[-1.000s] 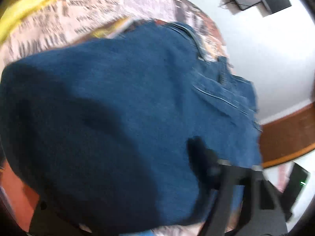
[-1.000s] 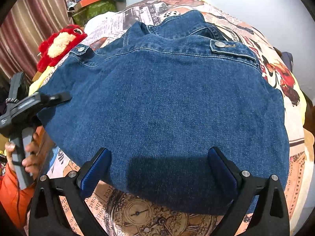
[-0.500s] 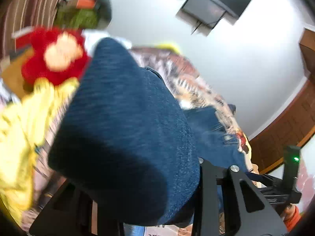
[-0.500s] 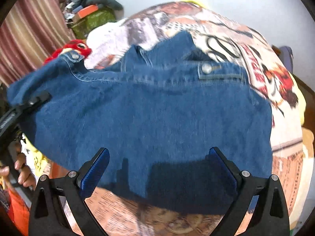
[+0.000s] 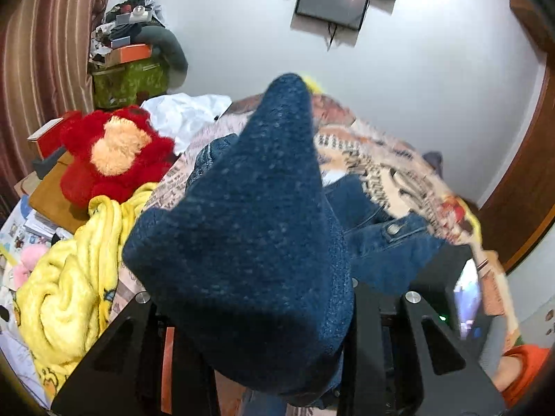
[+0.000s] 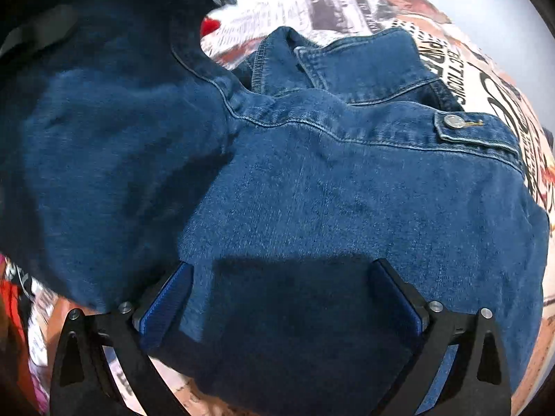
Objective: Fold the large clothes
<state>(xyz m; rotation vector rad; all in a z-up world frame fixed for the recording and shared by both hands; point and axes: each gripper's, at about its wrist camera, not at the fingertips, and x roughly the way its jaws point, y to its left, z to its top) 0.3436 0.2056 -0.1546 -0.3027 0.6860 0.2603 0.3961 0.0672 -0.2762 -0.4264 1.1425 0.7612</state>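
A dark blue denim jacket (image 6: 347,190) lies on a bed with a printed cover (image 6: 347,7). Its collar and a buttoned pocket flap point away from me. My left gripper (image 5: 249,332) is shut on the jacket's left side (image 5: 249,225) and holds it lifted, so a fold of denim rises in front of the camera and hides the fingertips. In the right wrist view that lifted part (image 6: 86,121) hangs over the left of the jacket. My right gripper (image 6: 277,298) is open, its blue-padded fingers (image 6: 166,301) either side of the jacket's near hem.
A red plush toy (image 5: 111,152), a yellow blanket (image 5: 69,284) and white cloth (image 5: 187,114) lie at the bed's left side. Boxes and clutter (image 5: 128,69) stand by a striped curtain. A wall screen (image 5: 333,3) hangs above. A wooden door (image 5: 520,190) is at the right.
My left gripper has lifted the jacket's left side off the bed and carried it up and rightward over the jacket. The right gripper has stayed open at the near hem.
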